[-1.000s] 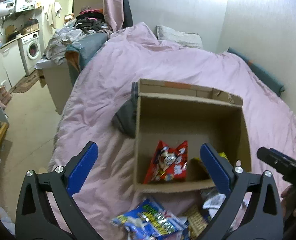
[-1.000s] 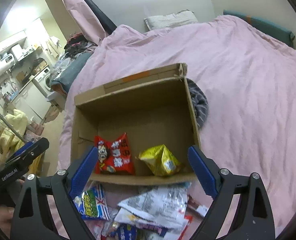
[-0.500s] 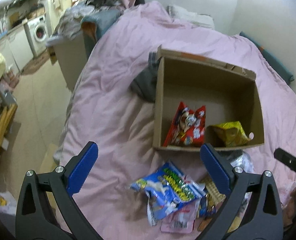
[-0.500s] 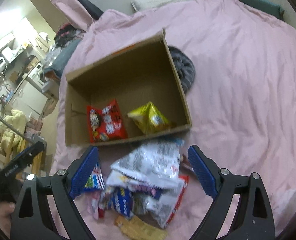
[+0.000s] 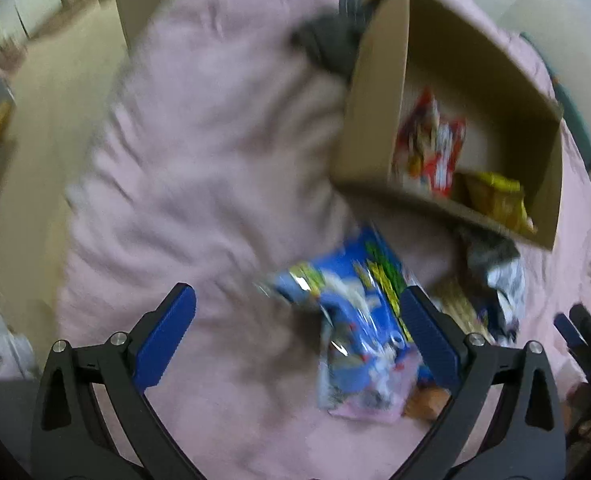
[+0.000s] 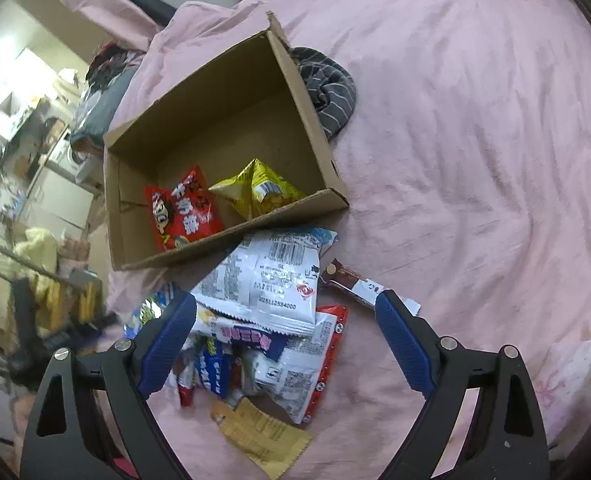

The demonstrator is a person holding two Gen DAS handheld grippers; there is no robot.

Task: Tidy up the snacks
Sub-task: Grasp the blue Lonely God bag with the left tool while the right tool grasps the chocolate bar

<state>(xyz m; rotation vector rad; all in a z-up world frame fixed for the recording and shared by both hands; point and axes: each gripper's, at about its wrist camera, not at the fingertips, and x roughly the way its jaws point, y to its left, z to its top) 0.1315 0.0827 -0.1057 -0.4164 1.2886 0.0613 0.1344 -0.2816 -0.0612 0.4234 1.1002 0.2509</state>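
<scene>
One white packet (image 6: 271,280) reads "2025112334000".

We hold our left tongs (image 5: 297,322) pointing steeply down, the two blue pads (image 5: 165,334) far apart and nothing pressed between them. Our right tongs (image 6: 285,338) also tilt downward, a little less steep, with the jaws spread wide and no grip on anything. In the left wrist view the tip of the right tongs (image 5: 579,330) shows at the right edge.
</scene>
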